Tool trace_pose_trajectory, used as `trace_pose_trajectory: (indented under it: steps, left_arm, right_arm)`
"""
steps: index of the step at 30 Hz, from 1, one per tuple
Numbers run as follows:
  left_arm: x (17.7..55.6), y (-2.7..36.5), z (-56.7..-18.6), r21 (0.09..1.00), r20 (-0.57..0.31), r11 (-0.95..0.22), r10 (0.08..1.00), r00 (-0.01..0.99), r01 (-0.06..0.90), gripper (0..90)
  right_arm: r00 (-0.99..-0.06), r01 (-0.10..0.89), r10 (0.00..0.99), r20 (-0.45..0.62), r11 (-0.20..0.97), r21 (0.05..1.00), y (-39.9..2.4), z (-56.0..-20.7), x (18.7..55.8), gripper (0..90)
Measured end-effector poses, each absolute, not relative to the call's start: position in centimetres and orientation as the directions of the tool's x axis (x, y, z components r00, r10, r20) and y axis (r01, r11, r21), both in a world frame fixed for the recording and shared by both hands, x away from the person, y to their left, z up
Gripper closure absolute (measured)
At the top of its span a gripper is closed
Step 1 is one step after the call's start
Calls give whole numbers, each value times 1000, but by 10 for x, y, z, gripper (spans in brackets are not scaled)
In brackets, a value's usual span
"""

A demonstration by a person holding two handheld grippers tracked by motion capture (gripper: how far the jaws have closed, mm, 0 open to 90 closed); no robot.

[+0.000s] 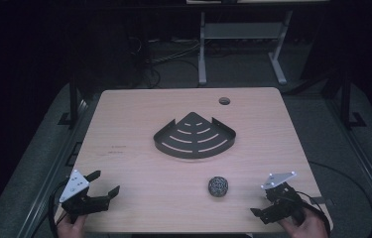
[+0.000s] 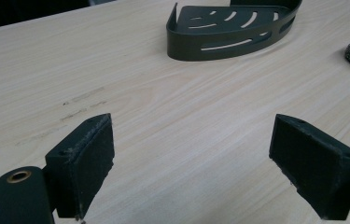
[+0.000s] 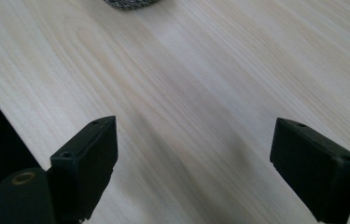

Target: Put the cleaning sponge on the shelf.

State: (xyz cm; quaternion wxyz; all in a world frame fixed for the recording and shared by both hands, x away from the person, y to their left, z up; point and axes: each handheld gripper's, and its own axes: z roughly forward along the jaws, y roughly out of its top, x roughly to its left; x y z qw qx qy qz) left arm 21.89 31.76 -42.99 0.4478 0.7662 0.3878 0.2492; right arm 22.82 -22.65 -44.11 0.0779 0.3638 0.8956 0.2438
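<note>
Left side first: the left gripper (image 1: 99, 187) sits at the tabletop's (image 1: 139, 114) seven o'clock corner, its fingers (image 2: 86, 158) spread wide with nothing but bare wood grain between them. From its own camera the dark slotted corner caddy (image 2: 231, 30) lies ahead at about one o'clock, well apart, and the edge of the scrubber peeks in at two o'clock.

Centre of the tabletop: the fan-shaped caddy (image 1: 194, 136) rests flat, open side up, nothing in it. Toward six o'clock from it, near the front edge, sits the steel-wool scouring ball (image 1: 218, 186), standing free and untouched.

Over to the right: the right gripper (image 1: 263, 201) waits at the five o'clock corner, fingers (image 3: 88, 161) also spread apart and holding nothing. In its own view the scouring ball (image 3: 128, 3) just shows at twelve o'clock, a fair way ahead.

This reads as the very start, both hands parked and the reach not yet begun. The likely job is the ball into the caddy. The right gripper is nearer, so the next move probably calls for it to advance toward the ball at its ten o'clock, straddle it with open fingers, then close gently, as the mesh looks springy.
</note>
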Motion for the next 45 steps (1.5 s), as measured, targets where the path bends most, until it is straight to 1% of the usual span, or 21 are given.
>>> trace_pose_trajectory:
  steps: [5, 11, 19, 29, 45]
  left_arm:
    - [218, 318, -429, 879, 39, -302, 816, 576, 368, 133]
    - [219, 318, -430, 879, 37, -301, 816, 577, 369, 132]
    - [218, 318, -429, 880, 38, -301, 816, 577, 367, 132]
    - [218, 318, -429, 882, 33, -294, 817, 576, 367, 133]
    - [218, 319, -428, 885, 35, -295, 815, 579, 362, 133]
  right_arm:
    - [-747, 591, 665, 32, 641, 490, -219, -437, 230, 145]
    - [-781, 556, 625, 15, 684, 473, -200, -431, 235, 145]
    - [-806, 531, 591, 11, 716, 452, -178, -431, 244, 145]
    - [-840, 490, 542, 16, 746, 450, -155, -427, 258, 145]
    - [-864, 463, 503, 17, 780, 420, -129, -425, 274, 148]
